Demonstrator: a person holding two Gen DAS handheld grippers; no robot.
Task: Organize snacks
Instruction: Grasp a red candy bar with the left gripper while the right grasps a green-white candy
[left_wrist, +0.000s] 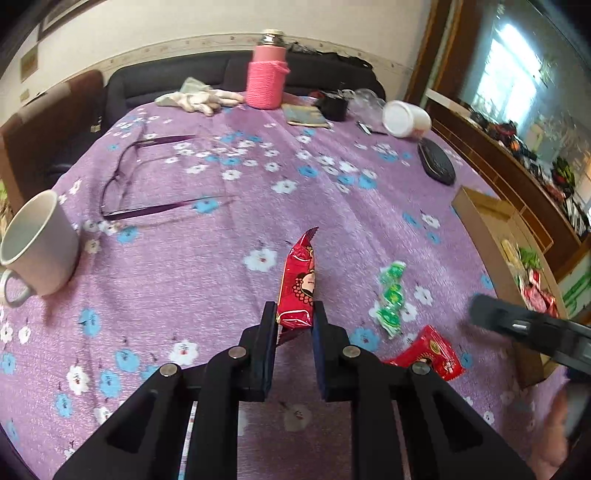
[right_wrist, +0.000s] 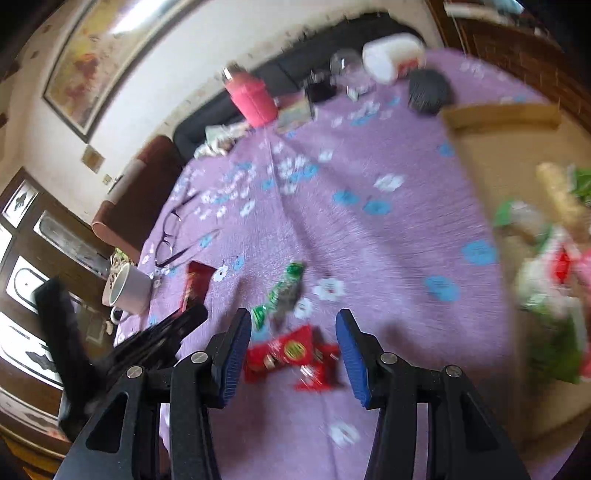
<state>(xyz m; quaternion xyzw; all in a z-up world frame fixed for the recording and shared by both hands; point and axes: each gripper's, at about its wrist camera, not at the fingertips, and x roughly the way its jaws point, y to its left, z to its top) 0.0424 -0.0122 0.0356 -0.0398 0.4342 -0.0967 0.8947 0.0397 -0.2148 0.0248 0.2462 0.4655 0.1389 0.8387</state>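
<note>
2 grippers work over a purple flowered tablecloth (left_wrist: 207, 258). The left gripper (left_wrist: 294, 317) is clamped on the near end of a red snack packet (left_wrist: 298, 284), which sticks up away from the camera. The right gripper (right_wrist: 293, 350) has its jaws spread wide above a second red packet (right_wrist: 291, 350) lying flat on the cloth. A green candy strip (left_wrist: 390, 295) lies just beyond it. A cardboard box (left_wrist: 476, 210) at the right holds other snacks. A white mug (left_wrist: 37, 247) stands at the left.

A red snack packet (left_wrist: 298, 284) is held nearly upright, a green candy strip (left_wrist: 390, 298) and a second red packet (left_wrist: 430, 352) lie right, near the cardboard box (left_wrist: 476, 221) of snacks.
</note>
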